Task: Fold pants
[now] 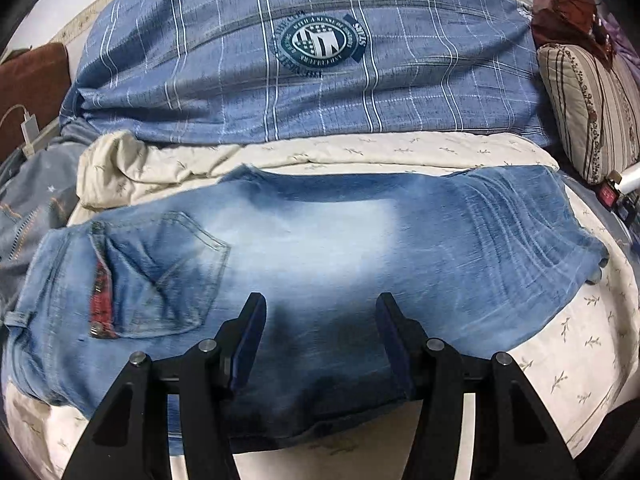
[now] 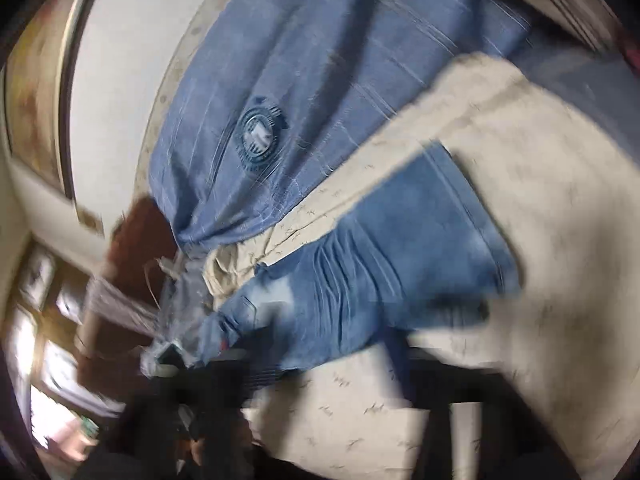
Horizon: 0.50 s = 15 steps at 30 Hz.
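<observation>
Jeans [image 1: 312,248] folded on cream sheet [image 1: 560,344] — bed.

Left gripper [image 1: 320,312], black angular arms, silver pivot screws, dark blue pads

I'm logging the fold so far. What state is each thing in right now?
Faded blue denim jeans: folded over, lying flat across the bed, back pocket up.
Blue checked duvet with round emblem: bunched behind the jeans.
Cream leaf-print bedsheet: spread under the jeans, rumpled at the far left.
Striped beige pillow: propped at the far right.
Left gripper: open over the jeans, gripping nothing.
Right gripper: blurred, apparently open, empty.
</observation>
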Each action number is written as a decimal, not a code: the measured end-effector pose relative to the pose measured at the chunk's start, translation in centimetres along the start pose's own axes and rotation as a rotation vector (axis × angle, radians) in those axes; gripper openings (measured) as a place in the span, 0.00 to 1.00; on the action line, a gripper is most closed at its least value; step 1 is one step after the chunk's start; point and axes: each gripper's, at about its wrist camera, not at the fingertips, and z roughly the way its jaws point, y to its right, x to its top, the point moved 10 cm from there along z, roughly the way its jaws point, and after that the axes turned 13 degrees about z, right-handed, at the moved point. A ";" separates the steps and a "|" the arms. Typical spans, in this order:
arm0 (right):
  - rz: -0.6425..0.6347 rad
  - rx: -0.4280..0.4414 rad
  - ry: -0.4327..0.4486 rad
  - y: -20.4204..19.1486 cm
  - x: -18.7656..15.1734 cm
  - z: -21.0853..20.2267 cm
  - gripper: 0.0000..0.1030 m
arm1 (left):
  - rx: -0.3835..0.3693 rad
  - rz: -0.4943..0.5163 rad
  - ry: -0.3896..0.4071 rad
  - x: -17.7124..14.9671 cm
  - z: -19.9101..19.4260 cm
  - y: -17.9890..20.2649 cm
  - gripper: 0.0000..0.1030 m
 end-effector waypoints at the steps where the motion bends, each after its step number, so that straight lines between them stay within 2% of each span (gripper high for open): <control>1: 0.041 0.027 -0.010 0.6 -0.3 0.4 0.79 | 0.002 -0.002 -0.003 0.0 0.1 0.2 0.56; 5: 0.185 0.061 -0.013 2.9 -0.5 2.8 0.79 | 0.015 -0.015 -0.013 0.1 0.4 0.7 0.56; 9: 0.309 0.014 0.004 5.4 -0.3 5.4 0.79 | 0.002 -0.015 0.002 0.4 0.3 0.8 0.56; 12: 0.346 -0.002 0.093 6.4 1.1 5.6 0.79 | 0.001 -0.015 0.001 0.4 0.4 0.6 0.57; 15: 0.326 -0.016 0.185 6.4 3.0 4.6 0.79 | -0.014 -0.020 -0.033 0.0 1.1 0.6 0.57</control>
